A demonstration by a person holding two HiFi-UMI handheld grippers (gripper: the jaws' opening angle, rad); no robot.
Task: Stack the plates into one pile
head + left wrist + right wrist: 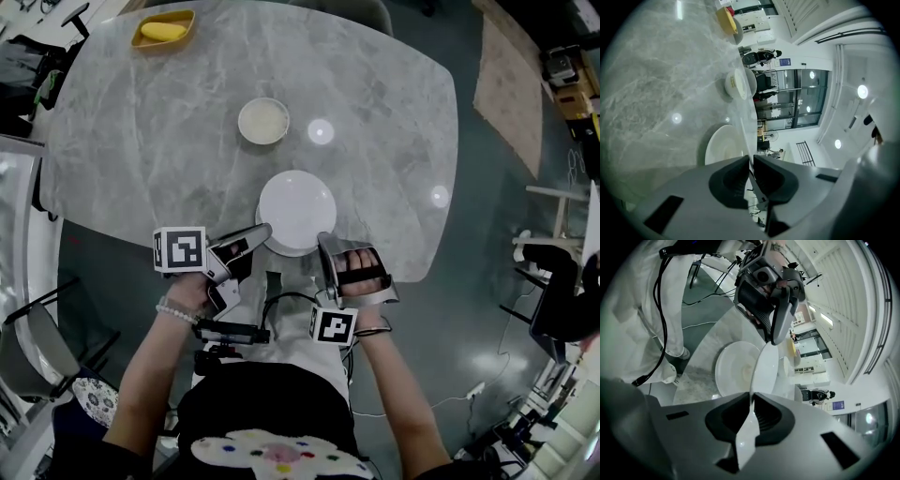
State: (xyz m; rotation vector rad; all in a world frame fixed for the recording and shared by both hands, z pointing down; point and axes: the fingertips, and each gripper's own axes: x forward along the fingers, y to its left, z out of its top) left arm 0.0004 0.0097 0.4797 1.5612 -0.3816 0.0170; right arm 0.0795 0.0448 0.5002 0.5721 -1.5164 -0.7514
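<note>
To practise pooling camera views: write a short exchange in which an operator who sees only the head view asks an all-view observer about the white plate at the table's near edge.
Operator: Is the white plate actually gripped, or just touched?
Observer: Gripped: the left gripper and the right gripper are each shut on its rim, at opposite sides.
Operator: Is anything under it?
Observer: Yes, a second plate lies on the table beneath it, which the held plate hides from you.
</note>
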